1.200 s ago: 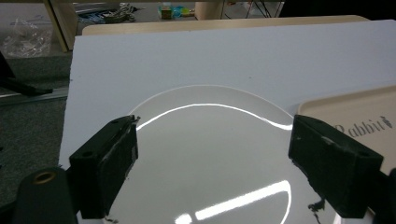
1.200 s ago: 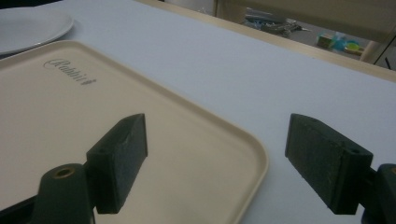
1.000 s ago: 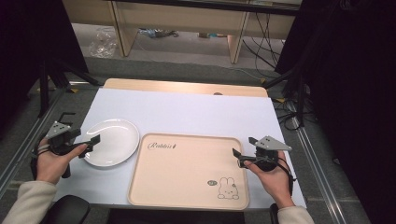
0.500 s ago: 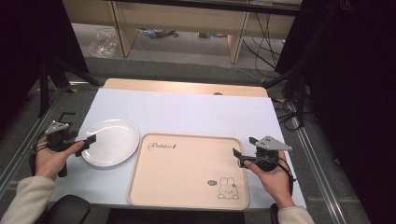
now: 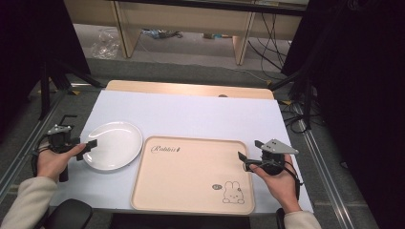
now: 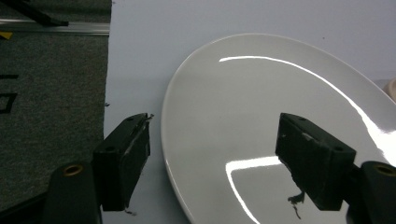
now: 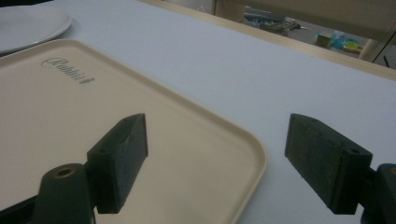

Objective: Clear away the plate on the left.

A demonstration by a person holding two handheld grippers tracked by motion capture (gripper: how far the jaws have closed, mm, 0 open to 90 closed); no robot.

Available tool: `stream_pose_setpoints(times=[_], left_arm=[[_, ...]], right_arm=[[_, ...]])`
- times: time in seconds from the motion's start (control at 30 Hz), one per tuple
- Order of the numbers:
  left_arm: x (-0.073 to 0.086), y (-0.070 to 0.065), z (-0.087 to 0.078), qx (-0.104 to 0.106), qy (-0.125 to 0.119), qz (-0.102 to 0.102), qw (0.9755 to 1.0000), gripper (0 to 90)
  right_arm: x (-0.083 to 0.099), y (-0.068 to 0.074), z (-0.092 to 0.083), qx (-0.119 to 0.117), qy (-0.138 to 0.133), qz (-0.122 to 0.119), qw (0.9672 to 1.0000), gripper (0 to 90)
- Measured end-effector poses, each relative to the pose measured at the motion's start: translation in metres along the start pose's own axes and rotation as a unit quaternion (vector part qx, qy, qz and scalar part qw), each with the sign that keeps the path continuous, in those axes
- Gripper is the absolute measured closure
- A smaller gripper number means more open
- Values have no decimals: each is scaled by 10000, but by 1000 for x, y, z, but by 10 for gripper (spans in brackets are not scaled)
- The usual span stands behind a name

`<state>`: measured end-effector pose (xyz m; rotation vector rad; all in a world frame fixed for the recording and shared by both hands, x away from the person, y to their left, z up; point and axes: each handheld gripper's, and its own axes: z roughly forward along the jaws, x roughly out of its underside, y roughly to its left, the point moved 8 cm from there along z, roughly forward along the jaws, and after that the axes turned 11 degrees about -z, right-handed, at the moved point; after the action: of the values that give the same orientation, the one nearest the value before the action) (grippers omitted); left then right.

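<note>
The white plate (image 5: 113,144) lies flat on the table (image 5: 191,114), just beside the left edge of the beige tray (image 5: 191,174). The left claw (image 5: 86,148) is spread wide, with one jaw outside the plate's near rim and the other above its inside, so a grasp of the rim is probably being prepared. The rim should be taken squarely and deep enough, because the glazed surface may slip. The right claw (image 5: 243,161) is also spread, at the right edge of the tray, pinching nothing.
</note>
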<state>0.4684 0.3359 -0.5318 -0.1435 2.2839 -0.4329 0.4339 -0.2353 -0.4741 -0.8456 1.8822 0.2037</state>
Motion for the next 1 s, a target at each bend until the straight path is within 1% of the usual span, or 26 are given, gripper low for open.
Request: stream_pose_setpoints(times=[0.03, 0.07, 0.1, 0.13, 0.17, 0.2, 0.23, 0.27, 0.33, 0.37, 0.4, 0.43, 0.5, 0.53, 0.57, 0.63, 0.7, 0.8, 0.9, 1.0], left_arm=[[0, 0, 1, 25, -19, -71, 10000, 273], [0, 0, 2, 33, -21, -81, 10000, 273], [2, 2, 1, -34, 99, -60, 9999, 276], [2, 2, 2, 10, 76, -87, 9999, 281], [2, 3, 3, 20, 116, -100, 9999, 282], [4, 3, 3, -42, 188, -262, 9995, 292], [4, 3, 3, -42, 188, -262, 9995, 299], [4, 4, 3, -9, 200, -189, 9996, 299], [4, 6, 3, -10, 210, -247, 9995, 307], [5, 6, 4, -28, 238, -302, 9993, 320], [5, 6, 4, -28, 238, -302, 9993, 326], [5, 7, 4, 1, 263, -251, 9993, 329], [6, 7, 5, 14, 262, -286, 9992, 337], [7, 7, 5, -10, 312, -321, 9990, 342], [7, 7, 5, 18, 332, -303, 9990, 348], [7, 8, 5, 4, 365, -326, 9988, 356], [8, 8, 6, 15, 378, -399, 9985, 373], [9, 9, 6, 29, 416, -539, 9977, 402], [10, 9, 7, 83, 457, -619, 9970, 433], [11, 10, 8, 133, 486, -795, 9956, 453]], right_arm=[[0, 0, 0, 2, 1, 0, 10000, 222], [0, 0, 0, 2, 1, 0, 10000, 222], [0, 0, 0, 3, 3, -1, 10000, 222], [0, 0, 0, 2, 5, 0, 10000, 222], [0, 0, 0, 0, 1, -1, 10000, 222], [0, 0, 0, 7, 8, -4, 10000, 222], [0, 0, 0, 7, 8, -4, 10000, 222], [0, 0, 0, -2, 6, 0, 10000, 222], [1, 0, 0, 8, 43, -3, 10000, 222], [2, 2, -1, -62, 99, 52, 9999, 222], [1, 1, 0, -44, 54, 42, 10000, 222], [1, 1, 0, -45, 44, 23, 10000, 222], [1, 2, -1, -54, 97, 53, 9999, 222], [1, 2, -1, -54, 93, 52, 9999, 222], [2, 2, -1, -63, 92, 54, 9999, 222], [2, 2, -1, -56, 95, 52, 9999, 222], [1, 0, 0, -9, 76, 0, 10000, 222], [1, 1, 0, -51, 52, 21, 10000, 223], [1, 2, 0, -67, 59, 22, 10000, 225], [1, 2, 0, -70, 53, 21, 10000, 225]])
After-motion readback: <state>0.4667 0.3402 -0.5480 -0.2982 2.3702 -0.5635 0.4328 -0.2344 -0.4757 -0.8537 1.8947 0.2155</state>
